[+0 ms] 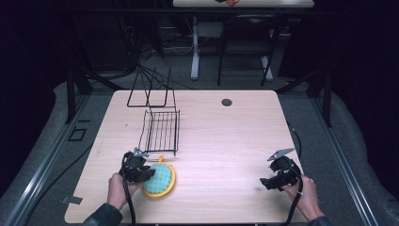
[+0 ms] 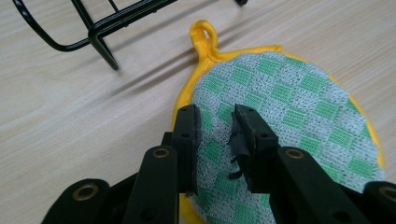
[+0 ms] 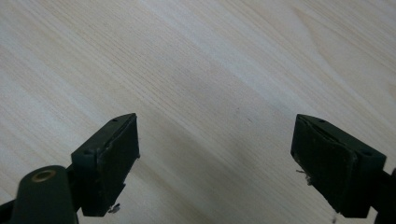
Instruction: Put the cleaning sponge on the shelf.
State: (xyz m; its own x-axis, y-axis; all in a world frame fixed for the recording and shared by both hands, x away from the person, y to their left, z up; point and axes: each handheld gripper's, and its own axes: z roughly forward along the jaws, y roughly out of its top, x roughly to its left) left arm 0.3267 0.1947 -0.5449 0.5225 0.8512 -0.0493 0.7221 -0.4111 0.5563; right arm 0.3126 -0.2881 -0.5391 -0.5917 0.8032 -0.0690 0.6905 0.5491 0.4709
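Observation:
A round pot holder [image 1: 160, 180], green-and-white checked with a yellow rim and loop, lies flat on the wooden table [image 1: 226, 141] near its front left. My left gripper [image 1: 149, 174] is at its left edge. In the left gripper view the pot holder [image 2: 289, 102] lies under the jaws of the left gripper [image 2: 217, 112]. They stand close together with a narrow gap, checked cloth showing between them, and I see no pad pressing on it. My right gripper [image 1: 263, 182] rests at the front right. In its own view the right gripper [image 3: 217, 126] is wide open over bare wood.
A black wire rack [image 1: 162, 129] stands just behind the pot holder, and its foot [image 2: 100, 32] is close to the left jaws. A second wire frame [image 1: 148, 92] sits at the table's far edge. A dark round hole [image 1: 227, 102] marks the tabletop at the back.

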